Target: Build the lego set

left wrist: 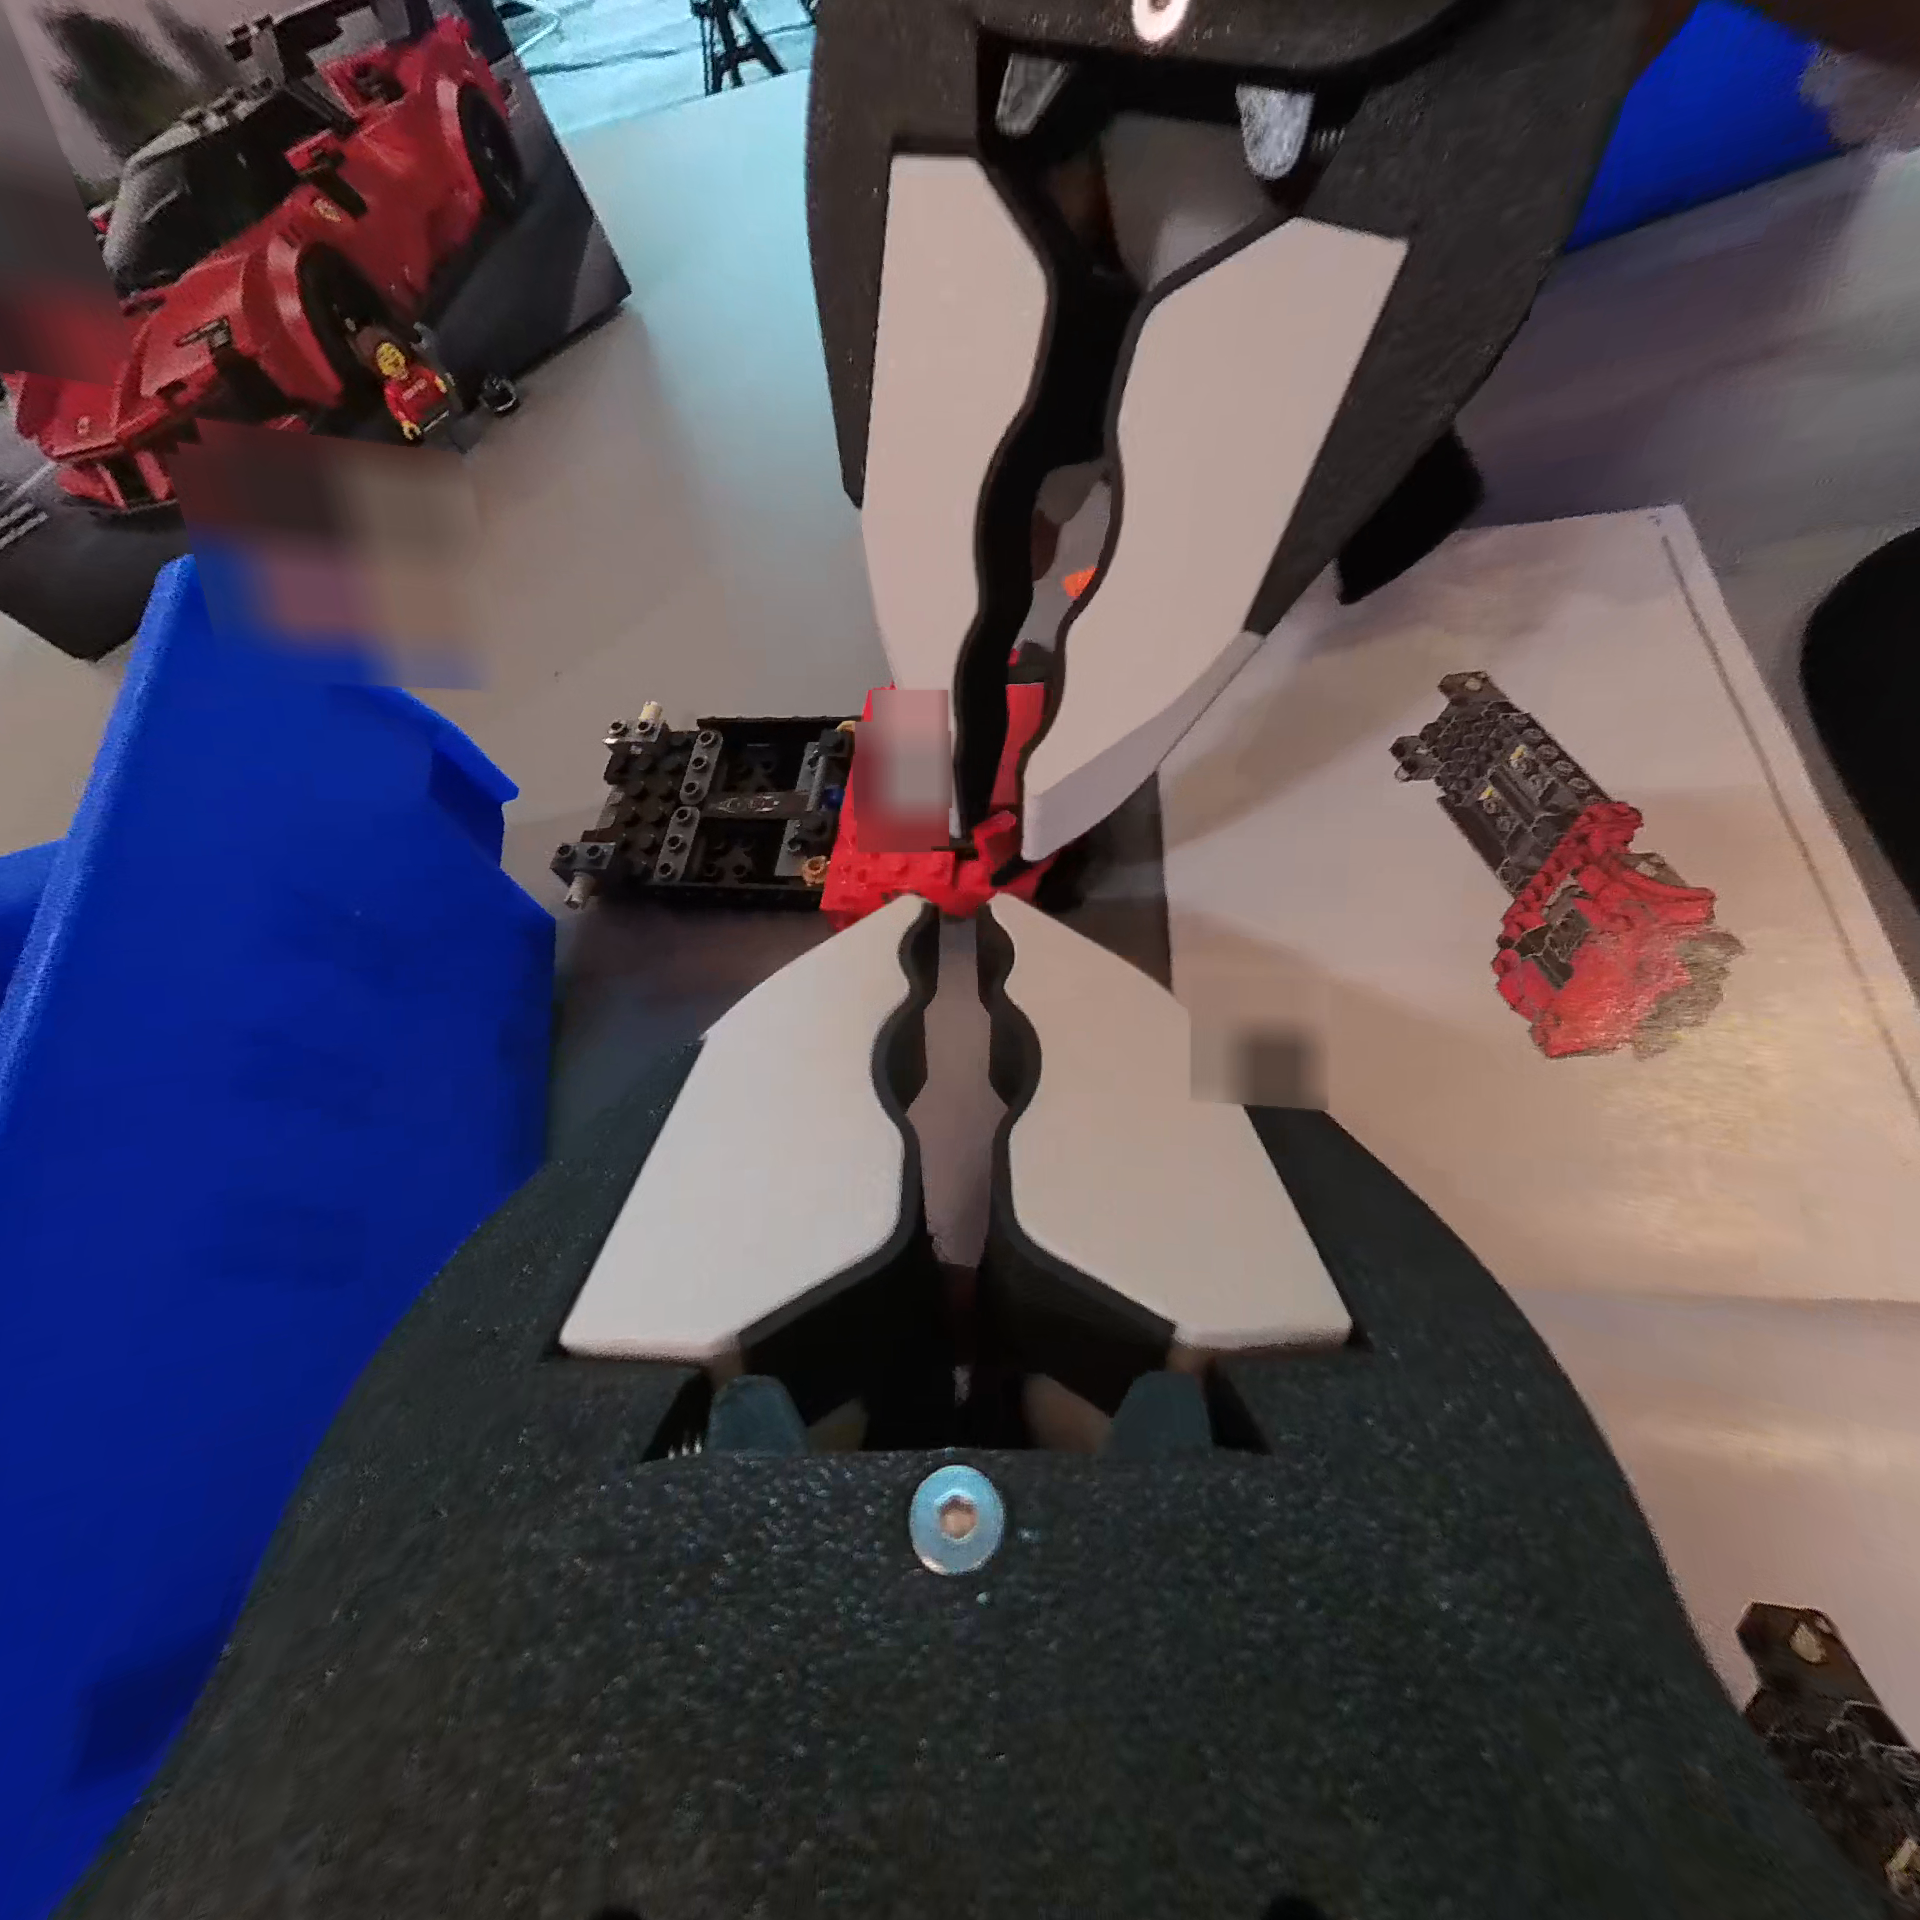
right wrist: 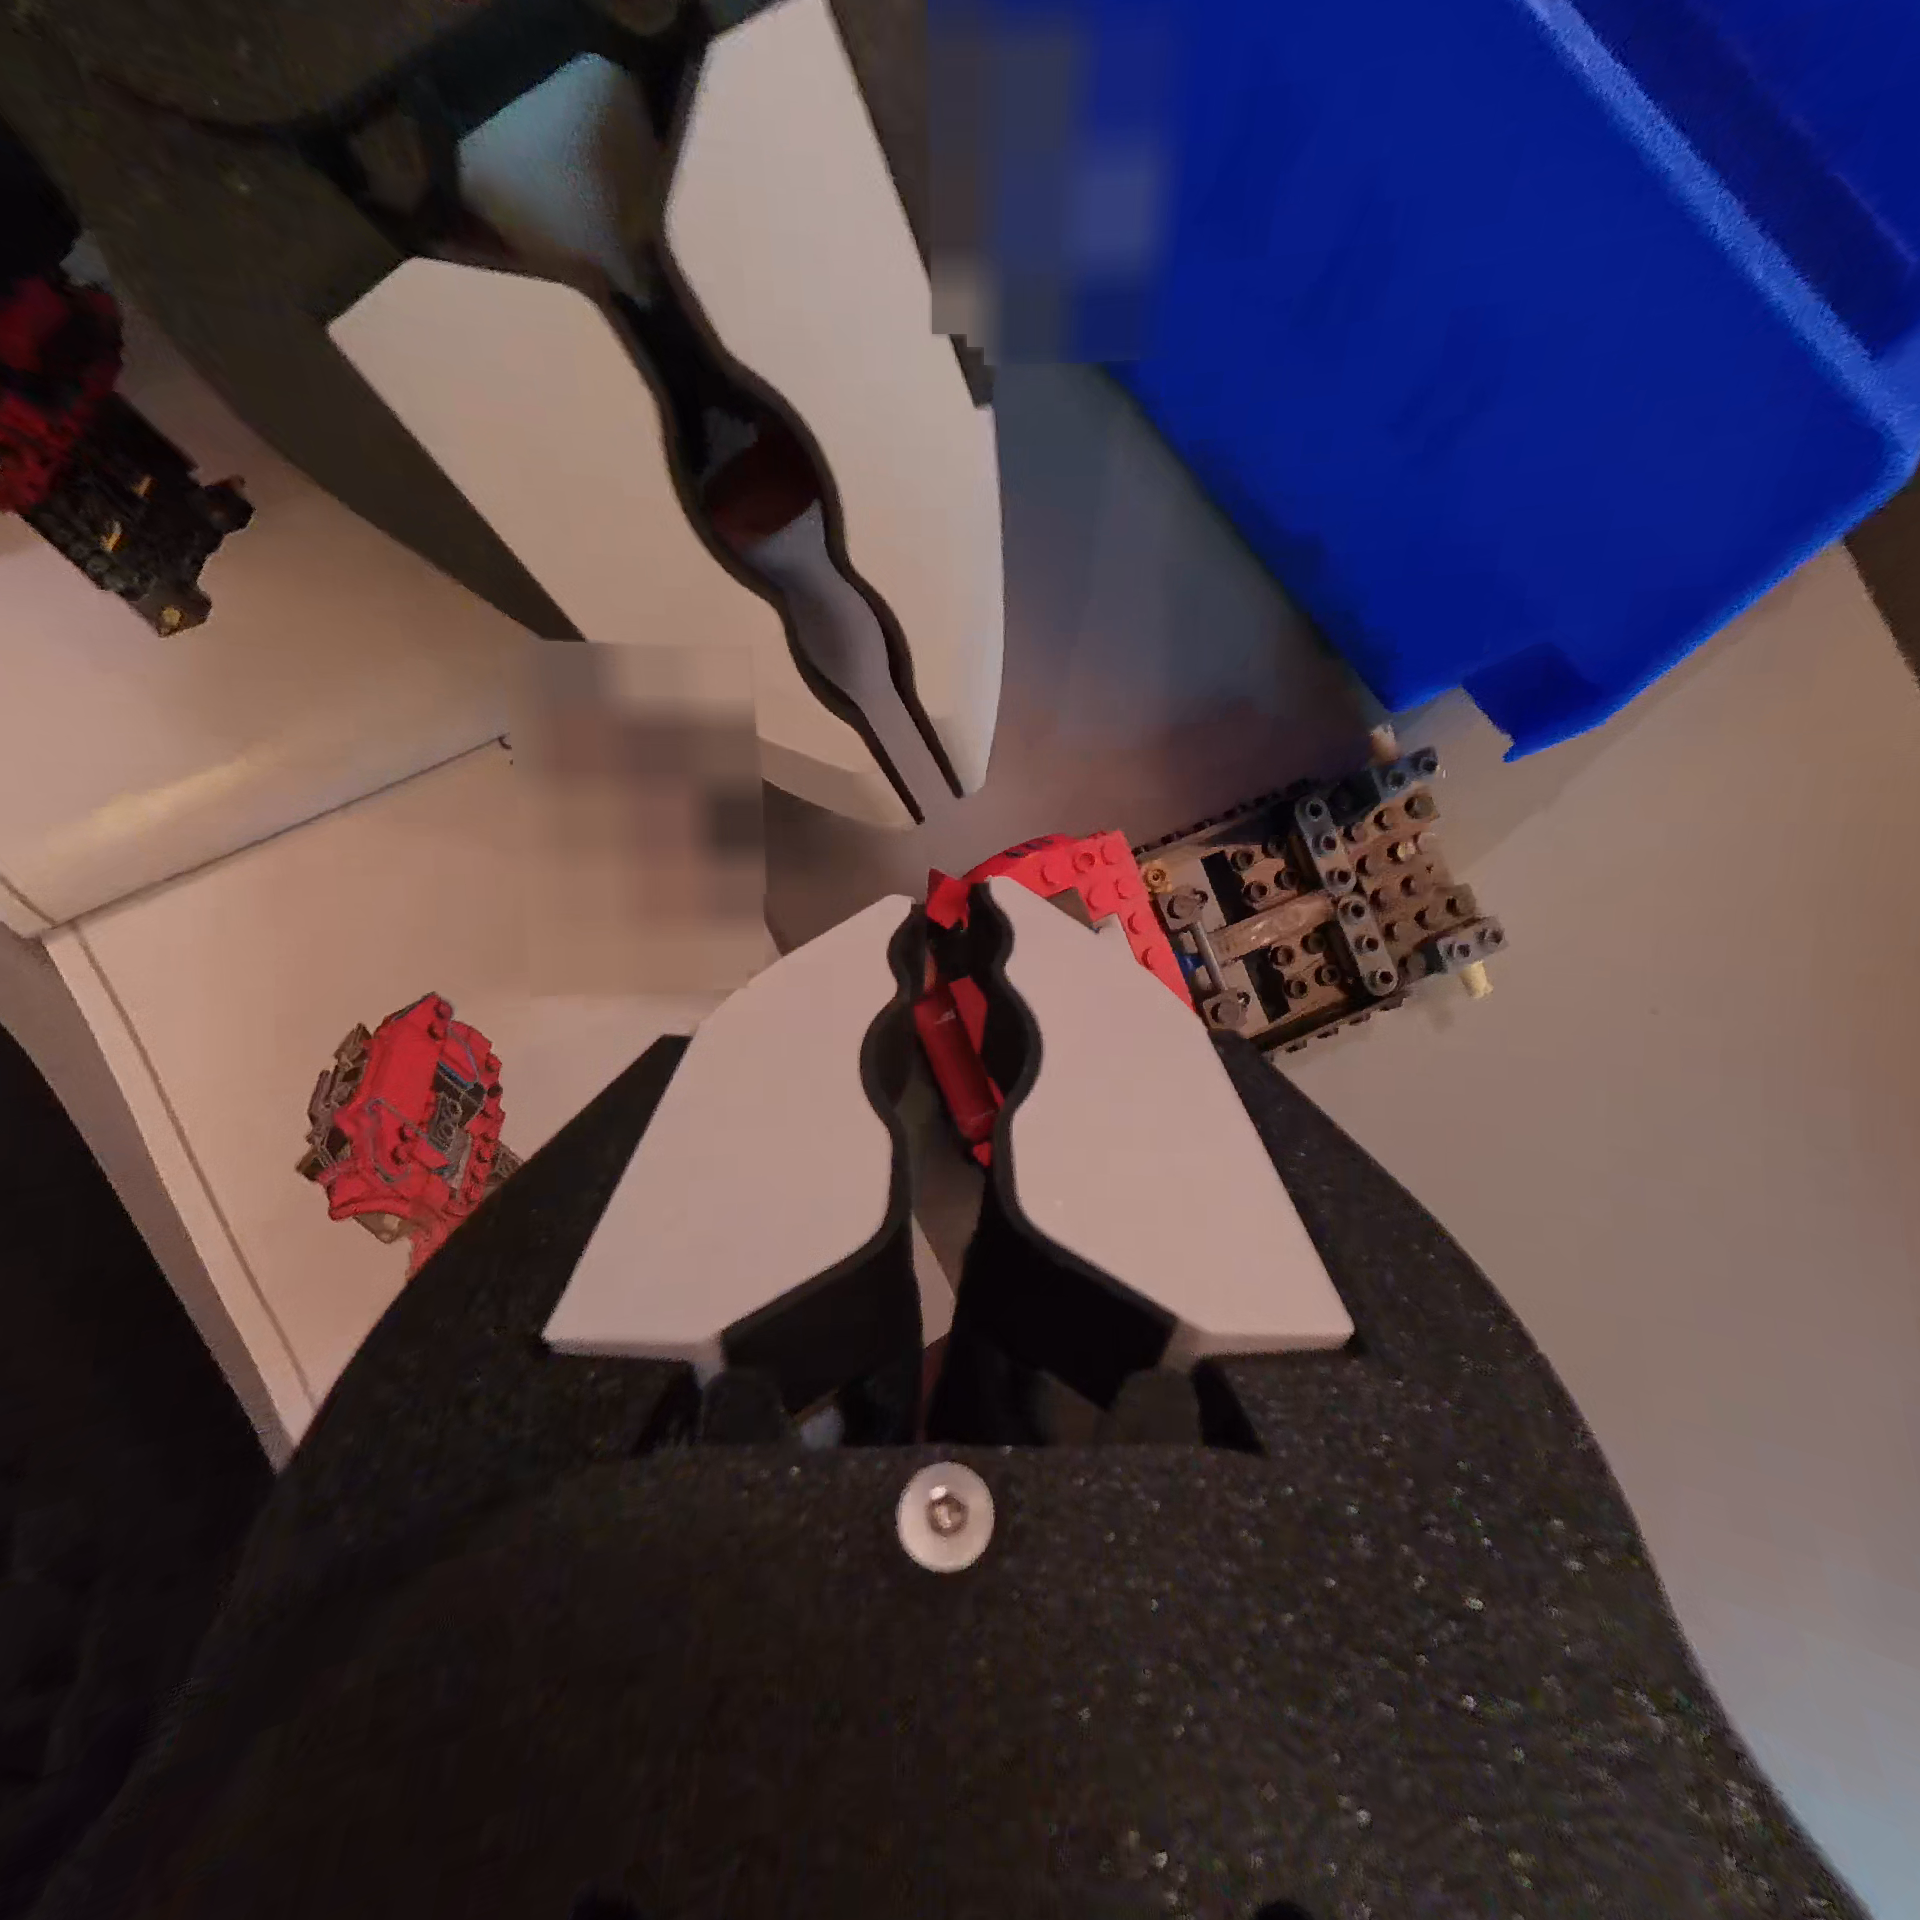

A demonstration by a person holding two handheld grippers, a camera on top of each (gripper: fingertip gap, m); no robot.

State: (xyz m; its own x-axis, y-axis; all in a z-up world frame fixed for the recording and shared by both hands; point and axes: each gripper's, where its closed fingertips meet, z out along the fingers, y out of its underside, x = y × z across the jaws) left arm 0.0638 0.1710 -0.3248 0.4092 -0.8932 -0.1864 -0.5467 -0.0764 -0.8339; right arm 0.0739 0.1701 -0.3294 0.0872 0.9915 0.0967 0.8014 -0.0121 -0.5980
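Note:
The partly built lego model lies on the table: a black chassis [left wrist: 717, 800] [right wrist: 1340, 914] with a red studded section [left wrist: 883, 873] [right wrist: 1091, 868] at one end. My right gripper [right wrist: 956, 904] is shut on a small red lego piece [right wrist: 951, 1039] and holds it against the red end of the model. In the left wrist view it comes down from the top [left wrist: 987, 842]. My left gripper [left wrist: 954, 920] is shut, with its tips at the red section, tip to tip with the right one. It also shows in the right wrist view [right wrist: 935, 808].
A blue bin [left wrist: 208, 987] [right wrist: 1455, 312] stands close beside the model. An instruction booklet [left wrist: 1558, 1143] [right wrist: 208, 935] with pictures of the build lies on the other side. The set's box [left wrist: 260, 208] stands at the back. A loose black lego part [left wrist: 1829, 1714] lies near the front right. The tips of both grippers are at nearly the same place.

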